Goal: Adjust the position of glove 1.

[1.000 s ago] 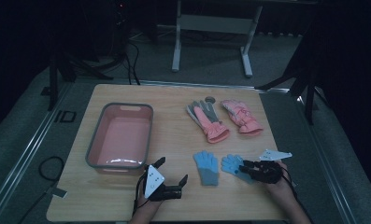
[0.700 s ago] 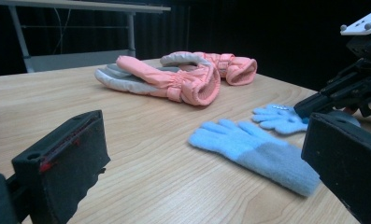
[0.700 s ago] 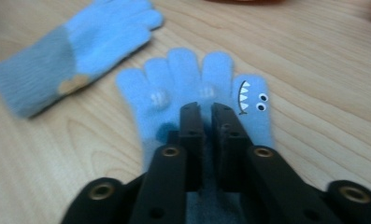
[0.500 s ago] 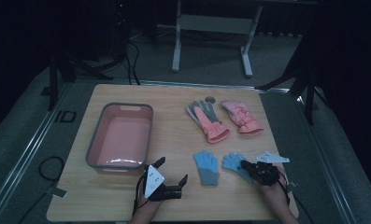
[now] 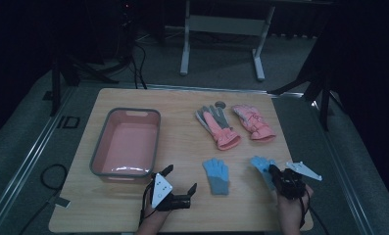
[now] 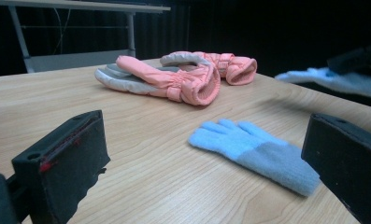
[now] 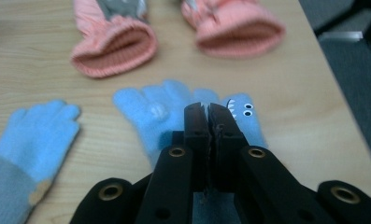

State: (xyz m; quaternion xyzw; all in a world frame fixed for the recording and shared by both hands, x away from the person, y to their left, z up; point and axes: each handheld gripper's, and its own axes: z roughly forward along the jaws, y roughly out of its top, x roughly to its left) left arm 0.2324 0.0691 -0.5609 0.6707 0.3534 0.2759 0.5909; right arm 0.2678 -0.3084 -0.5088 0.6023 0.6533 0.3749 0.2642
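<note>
The right tool (image 7: 206,109), at the lower middle of the right gripper view, is pinching its jaws together on the small light-blue knitted glove with a shark face (image 7: 167,116), which is lying flat on the wooden counter (image 5: 182,142) at the lower right of the high view (image 5: 261,165). The jaws have just been closing, with the knit caught between them. This glove is looking soft, limp and very light, so it is likely drooping and folding once lifted; a pinch through the thicker palm or the cuff is probably holding better than one on a thin finger, and the fuzzy yarn is unlikely to be slipping.

The left tool (image 5: 180,186), at the lower middle of the high view, is standing wide open and holding nothing. Its matching light-blue glove with a grey cuff (image 6: 255,151) is lying flat just ahead of it.
</note>
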